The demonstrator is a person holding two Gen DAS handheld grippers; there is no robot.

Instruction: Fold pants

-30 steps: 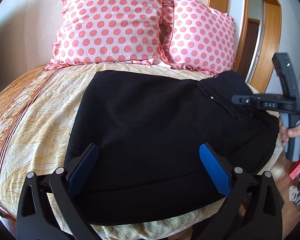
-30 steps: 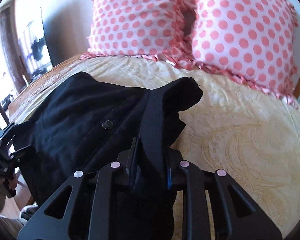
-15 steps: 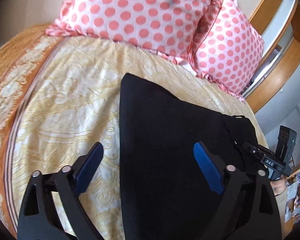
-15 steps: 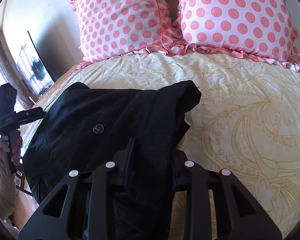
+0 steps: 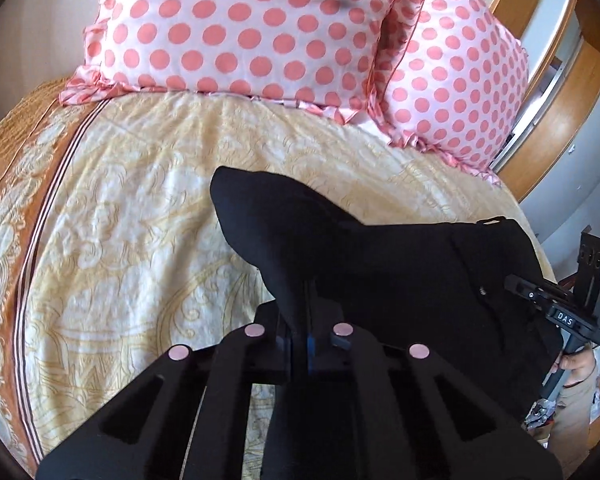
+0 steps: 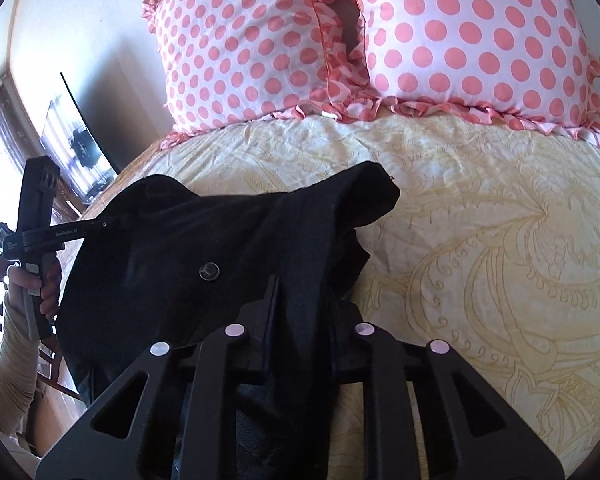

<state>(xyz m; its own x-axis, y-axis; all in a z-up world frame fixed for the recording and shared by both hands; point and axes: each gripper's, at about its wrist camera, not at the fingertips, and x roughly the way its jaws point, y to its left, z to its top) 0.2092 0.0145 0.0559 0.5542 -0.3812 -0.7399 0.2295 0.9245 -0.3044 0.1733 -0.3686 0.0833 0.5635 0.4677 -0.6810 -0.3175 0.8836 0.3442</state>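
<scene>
The black pants (image 5: 400, 280) lie bunched on the bed's yellow patterned cover (image 5: 140, 240). My left gripper (image 5: 300, 312) is shut on a fold of the pants' left edge, which rises into a peak in front of it. My right gripper (image 6: 304, 300) is shut on the waistband side of the pants (image 6: 204, 240), near the button (image 6: 209, 271). The right gripper's body (image 5: 556, 308) shows at the right edge of the left wrist view. The left gripper's body (image 6: 40, 236) shows at the left of the right wrist view, held by a hand.
Two pink polka-dot pillows (image 5: 240, 32) (image 6: 480, 40) stand at the head of the bed. A wooden frame (image 5: 560, 112) lies to the right. A dark screen (image 6: 76, 140) leans on the wall at the left. The bed's orange border (image 5: 16, 200) runs along the left.
My left gripper was open over the pants and has shut on their left edge, lifting a peak of cloth. The right gripper stays shut on the waistband.
</scene>
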